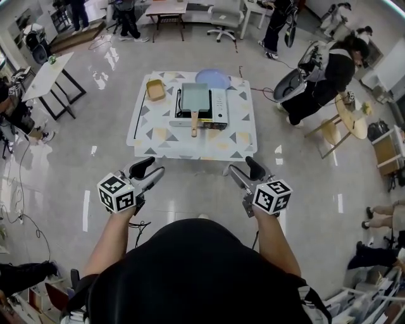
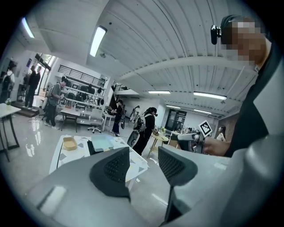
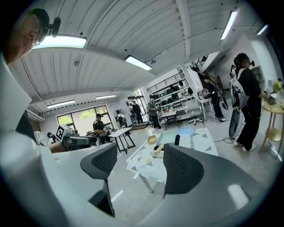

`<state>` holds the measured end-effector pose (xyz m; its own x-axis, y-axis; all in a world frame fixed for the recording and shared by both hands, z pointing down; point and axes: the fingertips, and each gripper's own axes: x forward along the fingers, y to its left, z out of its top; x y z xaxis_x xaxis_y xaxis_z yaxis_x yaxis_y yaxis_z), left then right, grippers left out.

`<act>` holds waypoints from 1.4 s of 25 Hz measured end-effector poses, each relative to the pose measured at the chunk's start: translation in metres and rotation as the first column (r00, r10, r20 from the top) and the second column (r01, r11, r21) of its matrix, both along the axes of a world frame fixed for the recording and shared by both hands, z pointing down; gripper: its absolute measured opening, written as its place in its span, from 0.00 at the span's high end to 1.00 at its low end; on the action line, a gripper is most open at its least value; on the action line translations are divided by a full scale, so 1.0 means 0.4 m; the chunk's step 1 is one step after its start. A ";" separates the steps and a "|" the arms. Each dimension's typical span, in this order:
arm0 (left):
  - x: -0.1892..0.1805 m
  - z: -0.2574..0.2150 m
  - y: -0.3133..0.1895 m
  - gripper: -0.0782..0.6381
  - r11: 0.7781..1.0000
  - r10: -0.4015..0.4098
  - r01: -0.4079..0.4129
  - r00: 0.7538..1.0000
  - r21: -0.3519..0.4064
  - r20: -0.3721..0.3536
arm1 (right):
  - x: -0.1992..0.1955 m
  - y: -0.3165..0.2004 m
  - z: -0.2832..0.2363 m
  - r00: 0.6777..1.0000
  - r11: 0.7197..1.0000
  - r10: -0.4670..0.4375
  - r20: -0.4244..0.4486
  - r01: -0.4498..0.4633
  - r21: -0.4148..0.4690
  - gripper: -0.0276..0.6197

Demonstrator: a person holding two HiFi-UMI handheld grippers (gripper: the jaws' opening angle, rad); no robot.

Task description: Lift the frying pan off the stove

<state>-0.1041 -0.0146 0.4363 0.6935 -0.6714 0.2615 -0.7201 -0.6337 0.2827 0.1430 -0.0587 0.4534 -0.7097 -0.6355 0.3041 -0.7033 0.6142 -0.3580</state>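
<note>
A square grey frying pan with a wooden handle sits on a portable stove on the low patterned table. My left gripper and right gripper hang open and empty over the floor, well short of the table's near edge. In the left gripper view the open left gripper points past the table, with the pan far off. In the right gripper view the right gripper is open, and the pan with its handle lies far ahead.
A blue plate lies behind the stove and a tan container to its left. A person stands by a round stool table at the right. Desks and chairs stand around the room.
</note>
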 end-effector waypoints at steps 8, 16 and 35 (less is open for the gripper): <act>0.066 0.011 -0.060 0.61 0.999 -0.028 0.028 0.999 -0.019 -0.015 | 0.037 -0.073 0.038 0.998 0.998 -0.058 0.001 0.058 -0.023 0.41; 0.121 0.061 -0.056 0.61 0.998 -0.053 0.053 0.999 -0.046 0.006 | 0.045 -0.112 0.060 0.993 0.992 -0.119 0.004 0.119 -0.032 0.41; 0.148 0.116 -0.120 0.61 0.997 -0.005 0.005 1.000 -0.083 -0.004 | 0.056 -0.171 0.059 0.992 0.991 -0.129 -0.008 0.128 -0.032 0.41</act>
